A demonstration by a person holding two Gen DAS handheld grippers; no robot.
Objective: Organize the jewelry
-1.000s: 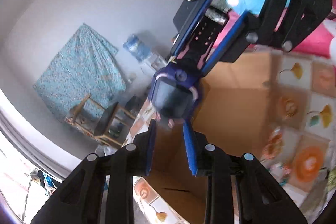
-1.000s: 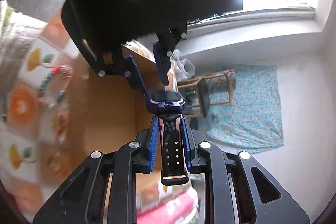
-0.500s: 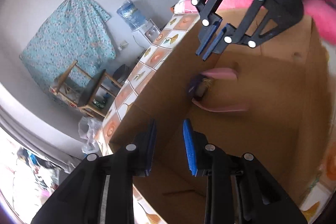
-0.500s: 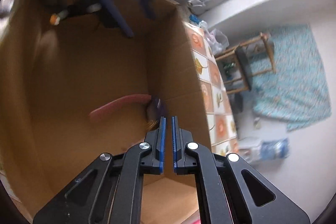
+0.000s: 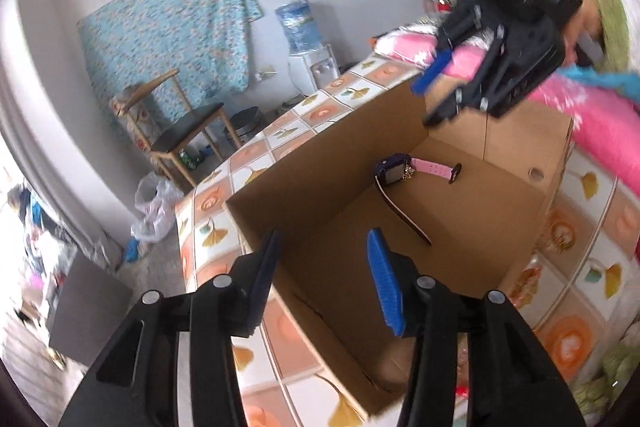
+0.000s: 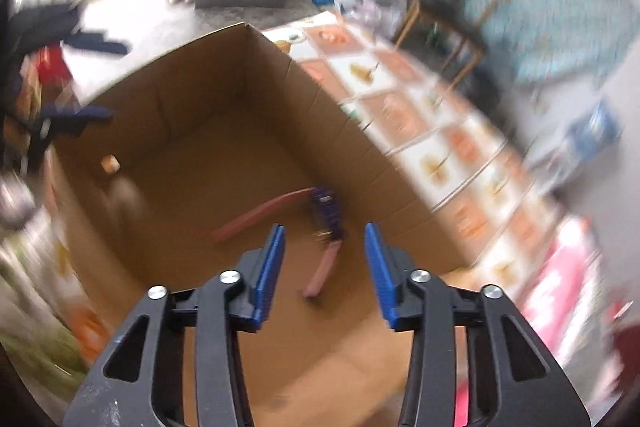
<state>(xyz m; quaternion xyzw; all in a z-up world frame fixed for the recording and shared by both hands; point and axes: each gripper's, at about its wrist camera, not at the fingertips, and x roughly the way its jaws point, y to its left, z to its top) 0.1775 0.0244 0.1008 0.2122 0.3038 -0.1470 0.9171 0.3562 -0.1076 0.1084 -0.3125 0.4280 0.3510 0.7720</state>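
A purple watch with a pink strap (image 5: 404,179) lies on the floor of an open cardboard box (image 5: 308,163). It also shows, blurred, in the right wrist view (image 6: 320,223), inside the same box (image 6: 224,75). My left gripper (image 5: 324,259) is open and empty, above the box's near rim. My right gripper (image 6: 325,247) is open and empty above the box, with the watch below and ahead of its fingertips. In the left wrist view the right gripper (image 5: 452,87) hovers over the box's far edge.
The box stands on a table with a tiled orange and white cloth (image 5: 280,131). Pink and blue fabric (image 5: 592,107) lies behind the box. Small jewelry pieces (image 5: 560,235) lie on the cloth to the right. A wooden chair (image 5: 176,123) stands beyond the table.
One second ago my right gripper held the watch by its strap near my left gripper. The watch then dropped into the box. Both grippers have opened wide and pulled back above the box.
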